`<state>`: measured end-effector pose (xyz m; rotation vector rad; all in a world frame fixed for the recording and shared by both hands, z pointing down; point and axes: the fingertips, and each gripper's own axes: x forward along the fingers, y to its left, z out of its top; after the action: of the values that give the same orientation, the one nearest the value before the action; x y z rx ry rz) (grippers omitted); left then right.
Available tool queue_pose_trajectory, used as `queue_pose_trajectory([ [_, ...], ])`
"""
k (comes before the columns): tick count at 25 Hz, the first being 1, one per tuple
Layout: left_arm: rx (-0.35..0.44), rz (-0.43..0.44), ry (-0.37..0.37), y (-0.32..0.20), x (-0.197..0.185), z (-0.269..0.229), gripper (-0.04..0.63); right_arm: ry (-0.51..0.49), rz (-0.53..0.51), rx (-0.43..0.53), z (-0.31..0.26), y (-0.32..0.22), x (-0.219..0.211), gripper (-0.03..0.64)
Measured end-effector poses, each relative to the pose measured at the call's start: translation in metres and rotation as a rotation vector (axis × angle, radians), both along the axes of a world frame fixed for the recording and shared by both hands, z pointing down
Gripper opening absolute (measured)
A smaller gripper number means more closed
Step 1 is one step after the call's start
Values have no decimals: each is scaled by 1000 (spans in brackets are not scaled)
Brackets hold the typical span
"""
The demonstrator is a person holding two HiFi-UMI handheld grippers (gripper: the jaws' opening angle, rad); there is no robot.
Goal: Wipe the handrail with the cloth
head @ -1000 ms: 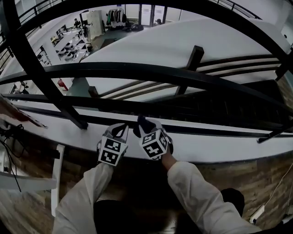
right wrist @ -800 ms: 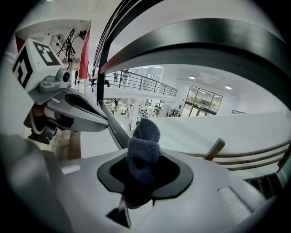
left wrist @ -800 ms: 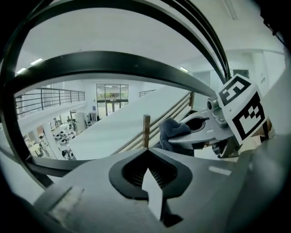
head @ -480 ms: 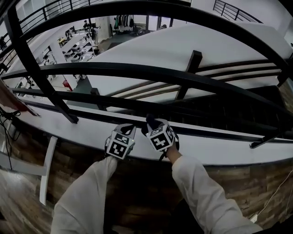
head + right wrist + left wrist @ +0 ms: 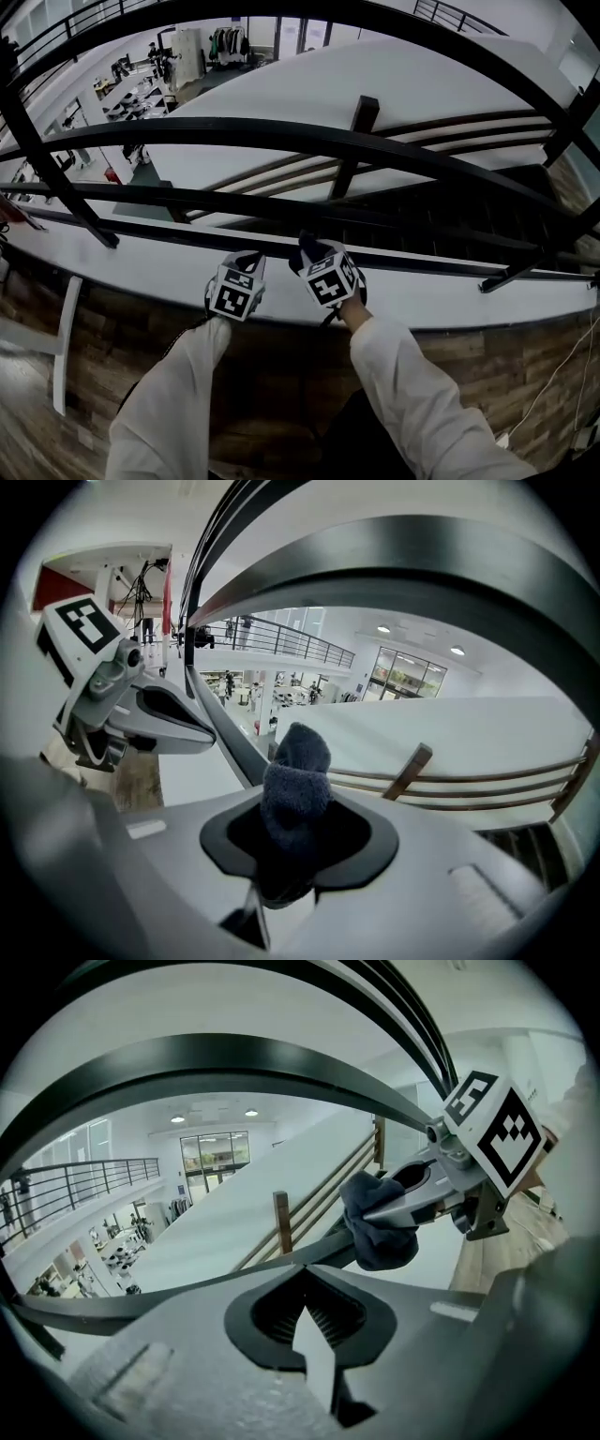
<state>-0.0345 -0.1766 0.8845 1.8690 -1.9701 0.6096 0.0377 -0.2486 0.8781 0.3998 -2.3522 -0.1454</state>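
Right gripper [image 5: 307, 248] clamps the cloth [image 5: 295, 772] at centre frame, left gripper [image 5: 247, 260] closed empty; handrail [image 5: 441, 267] friction could tug it loose.

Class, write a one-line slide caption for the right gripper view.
Right hand-held gripper clamped on a dark cloth, black handrail overhead.

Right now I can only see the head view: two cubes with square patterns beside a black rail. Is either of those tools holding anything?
Observer: Yes. The right gripper view shows the right gripper shut on a dark blue cloth, bunched up between its jaws.
Operator: And the other tool?
Observer: The left gripper view shows the left gripper with its jaws together and nothing between them.
Operator: Is the cloth on the rail yet?
Observer: In the left gripper view the cloth appears to rest against the black handrail, though I cannot confirm contact.
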Motion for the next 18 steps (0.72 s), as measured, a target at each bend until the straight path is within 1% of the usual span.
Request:
queue_pose_trajectory([
  [3,-2,32,-38,-27,23,2,0,-1,32,0,-4,-23,35,104],
  [6,3,64,-47,-52,49,-6,0,3,33,34,-8,-41,66,104],
  [9,18,58,-18,-68,71,-9,0,31,21,80,-4,-57,94,104],
  [11,11,50,20,-76,90,-7,0,28,52,63,-2,-70,115,104],
  [14,11,90,41,-89,126,-10,0,10,109,34,-4,-91,146,104],
  [18,8,150,33,-105,164,-14,0,-5,167,36,-7,-113,183,104],
])
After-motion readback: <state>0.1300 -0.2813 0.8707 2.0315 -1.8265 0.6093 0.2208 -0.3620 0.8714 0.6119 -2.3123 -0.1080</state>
